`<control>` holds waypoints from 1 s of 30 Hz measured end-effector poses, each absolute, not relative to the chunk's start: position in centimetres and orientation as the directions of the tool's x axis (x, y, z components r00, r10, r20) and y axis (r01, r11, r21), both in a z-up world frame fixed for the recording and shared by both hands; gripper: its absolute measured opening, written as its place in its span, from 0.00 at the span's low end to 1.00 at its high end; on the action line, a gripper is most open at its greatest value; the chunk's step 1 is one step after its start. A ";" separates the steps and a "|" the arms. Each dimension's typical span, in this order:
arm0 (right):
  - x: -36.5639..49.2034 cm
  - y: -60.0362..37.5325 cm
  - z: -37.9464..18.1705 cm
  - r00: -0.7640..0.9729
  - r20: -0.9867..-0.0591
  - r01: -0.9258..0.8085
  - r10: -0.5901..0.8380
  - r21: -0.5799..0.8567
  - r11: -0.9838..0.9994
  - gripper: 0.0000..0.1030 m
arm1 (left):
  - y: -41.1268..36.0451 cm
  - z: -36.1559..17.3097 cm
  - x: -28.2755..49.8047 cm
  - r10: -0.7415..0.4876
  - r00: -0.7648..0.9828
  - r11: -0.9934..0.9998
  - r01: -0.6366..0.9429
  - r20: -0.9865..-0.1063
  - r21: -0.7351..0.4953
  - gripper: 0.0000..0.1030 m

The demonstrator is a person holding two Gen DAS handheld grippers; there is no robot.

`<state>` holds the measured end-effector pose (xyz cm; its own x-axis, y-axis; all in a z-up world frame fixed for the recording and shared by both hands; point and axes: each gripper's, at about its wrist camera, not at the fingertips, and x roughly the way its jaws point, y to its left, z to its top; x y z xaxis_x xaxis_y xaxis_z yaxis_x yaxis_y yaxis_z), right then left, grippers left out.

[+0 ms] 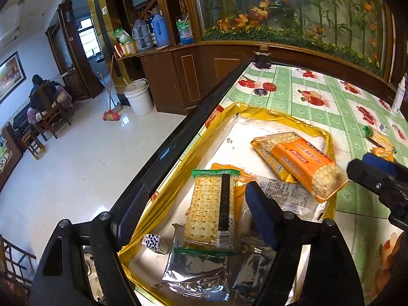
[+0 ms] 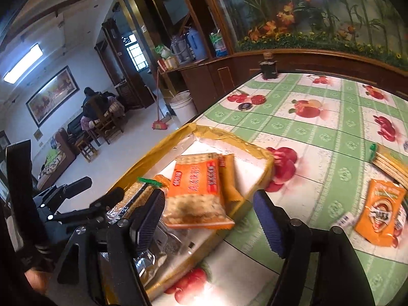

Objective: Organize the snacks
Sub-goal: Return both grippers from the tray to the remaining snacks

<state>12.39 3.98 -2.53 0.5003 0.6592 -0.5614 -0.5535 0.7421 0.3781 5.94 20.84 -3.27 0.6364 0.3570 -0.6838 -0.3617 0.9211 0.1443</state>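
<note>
A shallow gold-rimmed box (image 1: 257, 113) sits at the table's left edge and holds several snack packs. In the left wrist view, a green-edged cracker pack (image 1: 213, 207) and an orange biscuit pack (image 1: 301, 164) lie in it, with silver foil packs (image 1: 196, 275) nearest. My left gripper (image 1: 196, 214) is open and empty above the cracker pack. My right gripper (image 2: 209, 219) is open and empty over the box's right edge (image 2: 265, 163), just above the orange biscuit pack (image 2: 196, 191). It also shows in the left wrist view (image 1: 374, 173). An orange snack packet (image 2: 382, 214) and a cracker pack (image 2: 390, 163) lie on the tablecloth to the right.
The table has a green fruit-print cloth (image 2: 318, 127). A dark jar (image 2: 267, 68) stands at the far edge by a wooden cabinet with a glass flower display (image 2: 318, 12). Two bottle caps (image 1: 265, 89) lie beyond the box. A white bucket (image 1: 139, 97) and a broom (image 1: 111, 114) stand on the floor left.
</note>
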 end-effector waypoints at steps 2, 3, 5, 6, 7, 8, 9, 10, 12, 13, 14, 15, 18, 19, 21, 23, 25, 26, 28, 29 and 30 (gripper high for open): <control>12.3 2.6 -2.7 0.512 -0.562 -0.531 0.650 0.388 0.753 0.71 | 20.5 -2.9 5.8 0.343 0.644 0.926 -0.354 -0.684 0.131 0.77; 12.2 1.8 -2.9 0.517 -0.564 -0.517 0.645 0.395 0.759 0.71 | 20.2 -2.8 5.7 0.337 0.647 0.928 -0.349 -0.684 0.127 0.77; 12.1 0.2 -3.2 0.529 -0.566 -0.492 0.632 0.403 0.772 0.71 | 19.4 -2.4 5.6 0.319 0.658 0.936 -0.332 -0.682 0.117 0.77; 11.9 -0.6 -3.4 0.536 -0.567 -0.480 0.625 0.404 0.779 0.71 | 18.9 -2.3 5.5 0.310 0.663 0.940 -0.321 -0.681 0.115 0.77; 11.7 -1.6 -3.6 0.542 -0.570 -0.466 0.617 0.407 0.786 0.71 | 18.4 -2.2 5.5 0.303 0.667 0.943 -0.311 -0.680 0.115 0.77; 11.5 -2.5 -3.8 0.548 -0.571 -0.454 0.611 0.410 0.791 0.71 | 17.7 -2.1 5.5 0.293 0.671 0.948 -0.299 -0.681 0.114 0.77; 11.3 -3.6 -4.0 0.556 -0.574 -0.436 0.601 0.414 0.799 0.71 | 17.1 -2.1 5.5 0.282 0.674 0.952 -0.285 -0.682 0.111 0.78; 11.0 -4.8 -4.4 0.563 -0.579 -0.416 0.590 0.418 0.808 0.71 | 16.4 -2.2 5.7 0.263 0.678 0.958 -0.265 -0.687 0.106 0.78; 10.7 -6.8 -4.9 0.574 -0.591 -0.380 0.567 0.420 0.824 0.72 | 14.9 -2.3 5.8 0.234 0.681 0.968 -0.230 -0.694 0.101 0.78; 10.6 -7.7 -5.2 0.579 -0.596 -0.363 0.556 0.422 0.831 0.72 | 14.1 -2.3 5.9 0.220 0.682 0.972 -0.211 -0.697 0.100 0.78; 10.4 -8.8 -5.5 0.587 -0.598 -0.345 0.546 0.425 0.837 0.72 | 13.2 -2.3 6.1 0.203 0.685 0.977 -0.188 -0.700 0.099 0.78; 10.2 -10.0 -5.8 0.594 -0.603 -0.323 0.533 0.427 0.844 0.72 | 12.4 -2.4 6.3 0.188 0.685 0.981 -0.168 -0.704 0.099 0.78; 9.8 -12.8 -6.2 0.614 -0.612 -0.273 0.499 0.429 0.861 0.72 | 9.8 -2.6 6.7 0.141 0.685 0.990 -0.104 -0.715 0.096 0.78; 9.7 -13.7 -6.3 0.620 -0.614 -0.260 0.488 0.426 0.867 0.72 | 8.9 -2.7 6.8 0.128 0.684 0.992 -0.085 -0.719 0.096 0.78; 9.5 -15.0 -6.4 0.631 -0.616 -0.241 0.473 0.424 0.873 0.72 | 7.3 -3.0 7.1 0.099 0.681 0.995 -0.044 -0.725 0.095 0.78; 9.4 -16.2 -6.5 0.640 -0.618 -0.226 0.457 0.416 0.881 0.72 | 6.0 -3.3 7.3 0.071 0.672 0.996 -0.007 -0.737 0.090 0.78; 9.4 -17.1 -6.5 0.644 -0.620 -0.217 0.449 0.414 0.884 0.72 | 4.7 -3.6 7.7 0.047 0.666 0.996 0.023 -0.744 0.083 0.78; 9.6 -17.5 -6.5 0.646 -0.619 -0.215 0.447 0.415 0.884 0.72 | 4.2 -3.8 8.0 0.040 0.662 0.996 0.034 -0.748 0.083 0.78; 9.8 -18.1 -6.6 0.647 -0.621 -0.212 0.443 0.412 0.886 0.72 | 3.4 -4.2 8.6 0.027 0.651 0.996 0.051 -0.759 0.078 0.78; 10.0 -18.2 -6.6 0.647 -0.622 -0.211 0.441 0.410 0.887 0.72 | 3.1 -4.3 9.0 0.016 0.649 0.996 0.059 -0.760 0.071 0.78; 10.2 -18.4 -6.6 0.645 -0.625 -0.211 0.439 0.406 0.889 0.71 | 2.9 -4.5 9.4 0.009 0.645 0.996 0.065 -0.764 0.066 0.78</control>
